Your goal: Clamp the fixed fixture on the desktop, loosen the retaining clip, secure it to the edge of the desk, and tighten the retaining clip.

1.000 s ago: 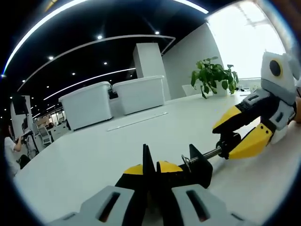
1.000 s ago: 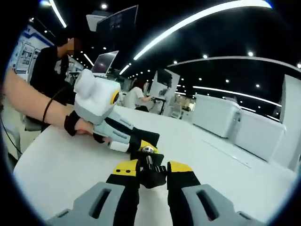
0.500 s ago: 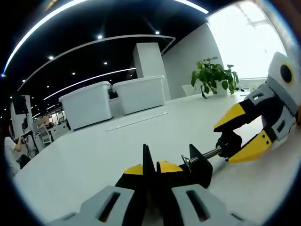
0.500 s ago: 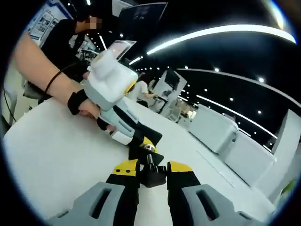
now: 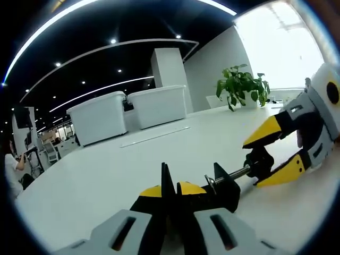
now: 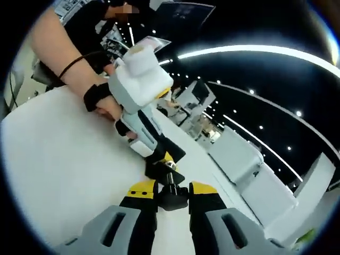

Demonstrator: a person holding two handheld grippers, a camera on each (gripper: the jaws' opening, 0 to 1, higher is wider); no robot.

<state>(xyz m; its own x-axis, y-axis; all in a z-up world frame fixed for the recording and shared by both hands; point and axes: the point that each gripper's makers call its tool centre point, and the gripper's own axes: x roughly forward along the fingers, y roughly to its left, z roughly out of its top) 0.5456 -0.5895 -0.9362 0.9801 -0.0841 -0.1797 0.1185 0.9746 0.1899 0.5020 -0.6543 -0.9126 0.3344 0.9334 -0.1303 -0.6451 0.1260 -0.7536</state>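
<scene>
Left gripper (image 5: 171,192), yellow-tipped fingers pinched on the body of the small black metal clamp fixture (image 5: 220,188), which sits on the glossy white worktop (image 5: 106,175) directly ahead of those fingers. Right gripper (image 6: 166,191), fingers closed around the fixture's black round screw knob (image 6: 171,195); a bright threaded rod (image 5: 234,173) joins knob to body. Risk, as judged: the knob may slip between the right fingers as it is turned, since it is small and smooth-looking; twisting force could also rotate the body out of the left fingers' narrow pinch. Whether the clip is loosened cannot be told.
</scene>
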